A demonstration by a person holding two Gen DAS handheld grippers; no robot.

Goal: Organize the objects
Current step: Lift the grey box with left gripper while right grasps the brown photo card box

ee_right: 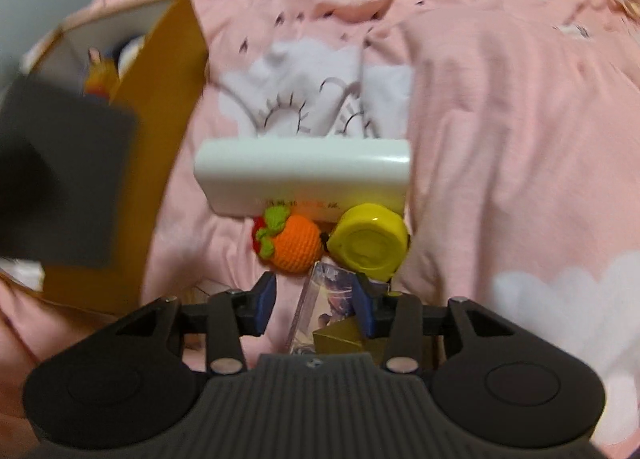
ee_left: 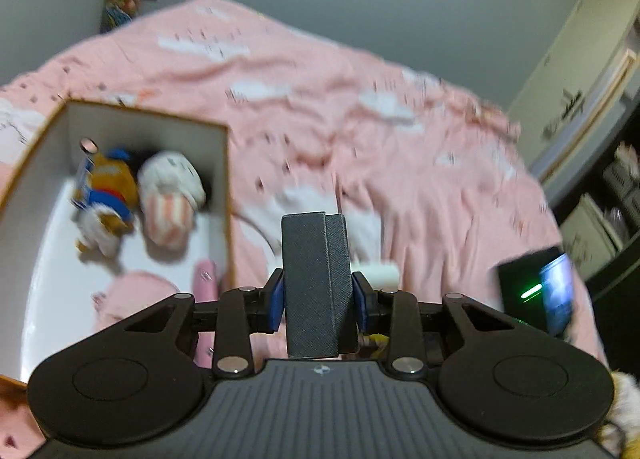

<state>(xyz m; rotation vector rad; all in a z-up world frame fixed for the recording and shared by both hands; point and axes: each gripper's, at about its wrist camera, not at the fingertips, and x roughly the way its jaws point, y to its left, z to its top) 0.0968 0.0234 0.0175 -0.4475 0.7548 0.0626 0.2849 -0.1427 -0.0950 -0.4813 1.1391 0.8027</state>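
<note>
On the left, an open cardboard box [ee_left: 224, 179] with white inner walls sits on the bed [ee_left: 400, 139]. Inside it lie a plush duck in orange and blue [ee_left: 106, 199], a white plush with pink stripes [ee_left: 170, 195] just beside it, and something pink [ee_left: 132, 295] nearer the camera; a pink tube-like item [ee_left: 206, 279] leans at the box's near right wall. No writing can be read on any of these.

The left gripper [ee_left: 318, 293] is clamped on a dark grey rectangular case [ee_left: 314, 283], its blue pads pressing both sides. The case stands upright between them, long axis pointing away from the camera, raised above the bedcover just right of the box.

In the right wrist view the same grey case [ee_right: 60, 179] shows blurred at far left, in front of the box's brown outer wall [ee_right: 160, 119]. A white oblong box [ee_right: 304, 175] lies crosswise on the bedcover; a line of small print along its near edge is too blurred to read. Touching it are a crocheted orange fruit [ee_right: 296, 243] and a yellow tape measure [ee_right: 370, 239].

The right gripper [ee_right: 316, 305] stands parted, its pads clear of a glossy printed card [ee_right: 320, 299] tilted between them, with a gold folded piece [ee_right: 340, 335] beneath.
</note>
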